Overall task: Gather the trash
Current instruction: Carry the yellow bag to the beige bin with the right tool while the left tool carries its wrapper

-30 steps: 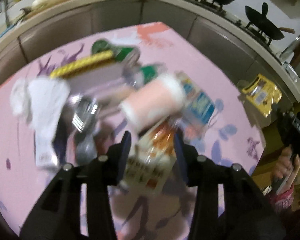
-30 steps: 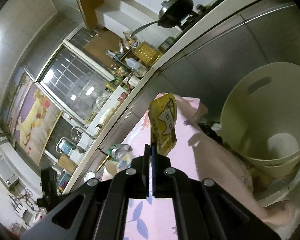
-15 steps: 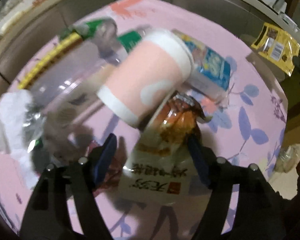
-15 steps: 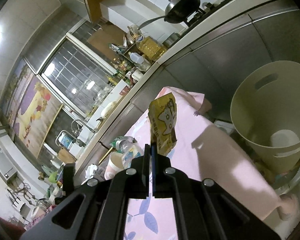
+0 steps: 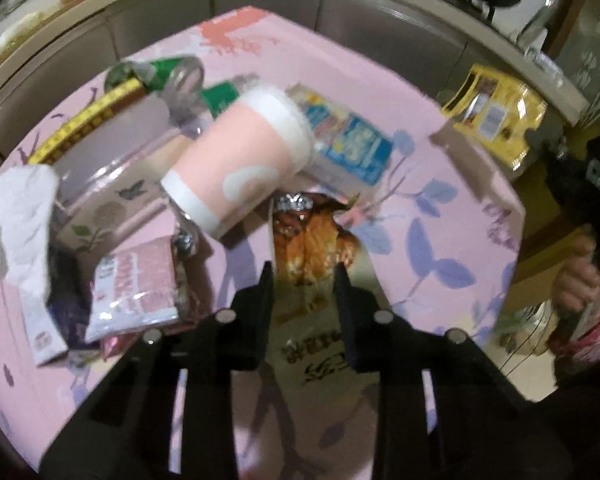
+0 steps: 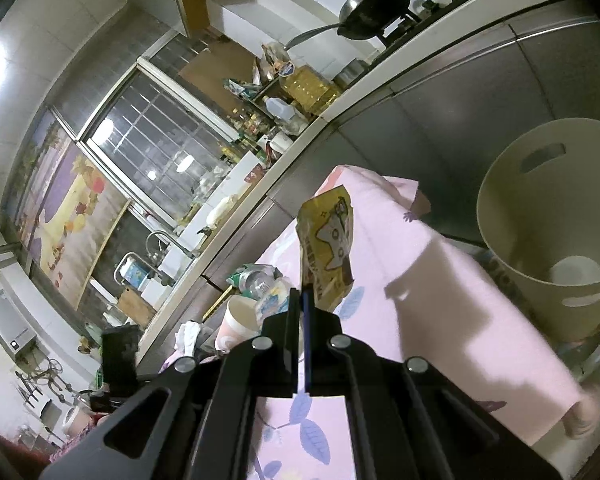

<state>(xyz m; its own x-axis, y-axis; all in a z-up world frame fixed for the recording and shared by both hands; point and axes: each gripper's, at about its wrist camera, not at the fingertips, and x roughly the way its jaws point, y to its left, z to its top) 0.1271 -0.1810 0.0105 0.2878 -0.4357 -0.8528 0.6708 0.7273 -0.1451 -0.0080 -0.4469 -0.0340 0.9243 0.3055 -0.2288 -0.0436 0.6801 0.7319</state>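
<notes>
My left gripper (image 5: 305, 270) is open, its fingers on either side of an orange and white snack bag (image 5: 314, 256) lying on the pink tablecloth (image 5: 440, 216). A pink paper cup (image 5: 240, 160) lies on its side just beyond. My right gripper (image 6: 301, 294) is shut on a yellow snack bag (image 6: 327, 248) and holds it in the air beside the table; the same bag shows in the left wrist view (image 5: 494, 110). A beige trash bin (image 6: 548, 232) stands on the floor to the right.
On the table lie plastic bottles (image 5: 172, 76), a blue packet (image 5: 352, 140), a pink packet (image 5: 138, 284), white tissue (image 5: 18, 216) and a yellow-edged box (image 5: 84, 120). Kitchen counters with woks (image 6: 374, 10) run behind.
My left gripper has dropped low over the orange snack bag, its fingers now straddling it. My right gripper has carried the yellow bag a little toward the bin.
</notes>
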